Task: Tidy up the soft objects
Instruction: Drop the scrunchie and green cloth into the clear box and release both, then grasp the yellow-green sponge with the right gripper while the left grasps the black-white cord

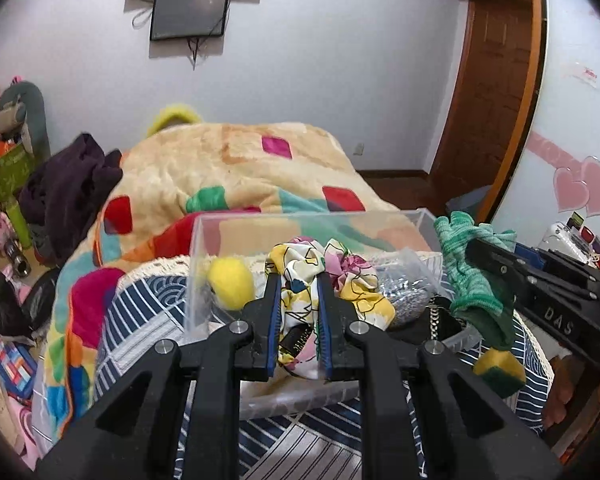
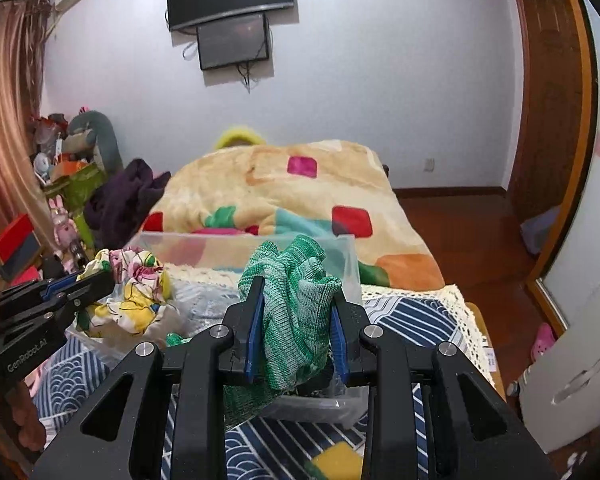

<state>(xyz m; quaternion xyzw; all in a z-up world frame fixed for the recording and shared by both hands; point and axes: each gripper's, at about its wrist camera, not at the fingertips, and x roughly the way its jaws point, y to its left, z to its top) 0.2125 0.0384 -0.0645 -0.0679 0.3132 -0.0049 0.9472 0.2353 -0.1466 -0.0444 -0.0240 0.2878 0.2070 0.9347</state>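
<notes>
A clear plastic bin [image 1: 204,280] stands on a blue patterned cloth. My left gripper [image 1: 298,280] is shut on a floral patterned fabric [image 1: 300,292] and holds it over the bin; it also shows in the right wrist view [image 2: 136,300]. My right gripper [image 2: 296,292] is shut on a green knit cloth [image 2: 296,316] above the bin's right side [image 2: 352,272]; the cloth shows in the left wrist view [image 1: 472,264]. A yellow fuzzy ball [image 1: 230,280], a silvery bag [image 1: 408,288] and a black item with a chain [image 1: 436,320] lie in the bin.
A yellow-green sponge [image 1: 500,372] lies on the blue patterned cloth [image 1: 300,440] right of the bin; it also shows in the right wrist view [image 2: 336,460]. A bed with a colourful blanket [image 1: 236,168] is behind. Clutter and toys [image 1: 4,200] crowd the left.
</notes>
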